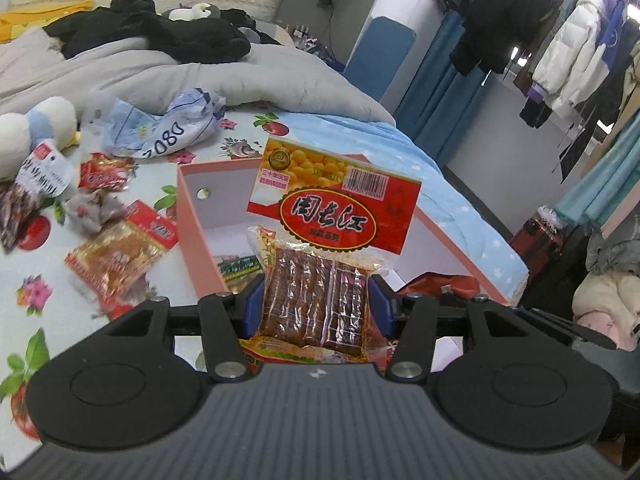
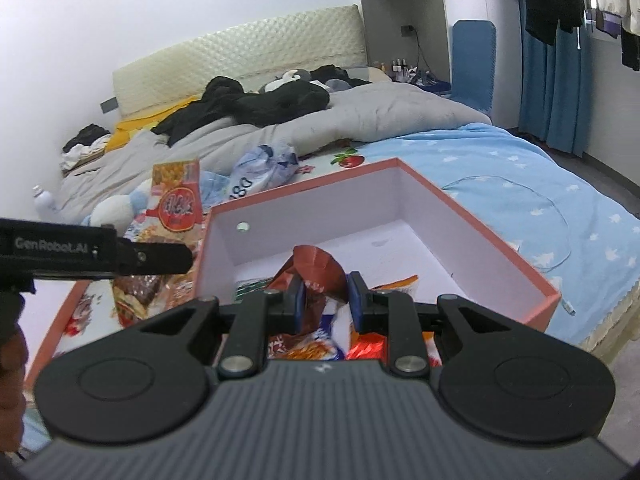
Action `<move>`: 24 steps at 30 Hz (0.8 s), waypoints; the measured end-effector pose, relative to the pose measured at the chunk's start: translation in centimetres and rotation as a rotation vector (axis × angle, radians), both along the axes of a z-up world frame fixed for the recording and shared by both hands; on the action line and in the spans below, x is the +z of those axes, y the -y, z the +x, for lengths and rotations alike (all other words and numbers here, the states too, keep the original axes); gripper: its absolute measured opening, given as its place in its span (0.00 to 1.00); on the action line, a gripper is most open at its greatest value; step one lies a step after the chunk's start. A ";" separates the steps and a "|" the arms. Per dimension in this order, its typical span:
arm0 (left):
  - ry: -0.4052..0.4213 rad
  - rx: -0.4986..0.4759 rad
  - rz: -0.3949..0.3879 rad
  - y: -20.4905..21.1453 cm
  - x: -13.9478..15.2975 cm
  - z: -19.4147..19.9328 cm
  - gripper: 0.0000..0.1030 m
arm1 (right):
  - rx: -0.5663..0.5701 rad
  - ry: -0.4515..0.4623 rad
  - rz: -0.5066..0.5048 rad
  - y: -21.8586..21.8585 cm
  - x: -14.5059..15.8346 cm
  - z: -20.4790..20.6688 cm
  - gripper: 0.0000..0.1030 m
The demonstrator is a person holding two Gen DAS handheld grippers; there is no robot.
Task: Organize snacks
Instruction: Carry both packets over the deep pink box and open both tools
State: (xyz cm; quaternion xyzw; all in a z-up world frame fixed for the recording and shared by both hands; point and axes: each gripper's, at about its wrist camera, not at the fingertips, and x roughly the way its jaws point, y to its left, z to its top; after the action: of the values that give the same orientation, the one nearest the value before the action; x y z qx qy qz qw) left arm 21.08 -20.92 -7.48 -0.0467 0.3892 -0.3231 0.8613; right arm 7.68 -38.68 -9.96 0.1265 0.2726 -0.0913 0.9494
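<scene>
The left gripper [image 1: 316,308] is clamped on a red-and-yellow plastic packet of brown dried strips [image 1: 320,264], held upright over the near wall of the pink-walled open cardboard box [image 1: 188,216]. At three o'clock, the right gripper [image 2: 323,300] pinches a crumpled red-brown foil snack bag [image 2: 314,276] inside that box. Both packs look light, limp and slick, so gripping across the filled middle seems safest.

Ahead of the left jaws, blocked by the upright red snack pack [image 1: 316,264] clamped between them; beyond it, bare white floor inside the pink box [image 1: 192,216], walled by its rim. Left of those jaws, crowded with loose snack packets [image 1: 120,256] on the floral sheet [image 1: 24,304]. Ahead of the right jaws, past the crumpled brown bag [image 2: 316,276], open box floor up to the far wall.
</scene>
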 end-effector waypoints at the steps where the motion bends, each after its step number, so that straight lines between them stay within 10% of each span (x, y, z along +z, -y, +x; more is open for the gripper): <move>1: -0.007 -0.003 0.003 0.4 -0.3 0.7 0.58 | -0.006 -0.003 0.006 0.5 -0.1 0.4 0.25; 18: -0.088 -0.014 0.043 4.5 -4.7 6.1 0.63 | -0.019 -0.108 0.065 3.7 -4.5 5.4 0.27; 22: -0.097 0.008 0.043 3.8 -4.7 6.4 0.73 | -0.017 -0.093 0.093 3.8 -4.4 5.2 0.57; 24: -0.085 0.013 0.041 3.4 -4.3 6.1 0.73 | -0.022 -0.064 0.074 3.6 -3.8 4.6 0.56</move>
State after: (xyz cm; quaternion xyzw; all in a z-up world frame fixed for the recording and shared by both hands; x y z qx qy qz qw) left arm 27.19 -24.27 -11.77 -0.0452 0.4317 -0.3070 0.8470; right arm 12.33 -42.32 -13.80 0.1616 0.3046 -0.0956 0.9338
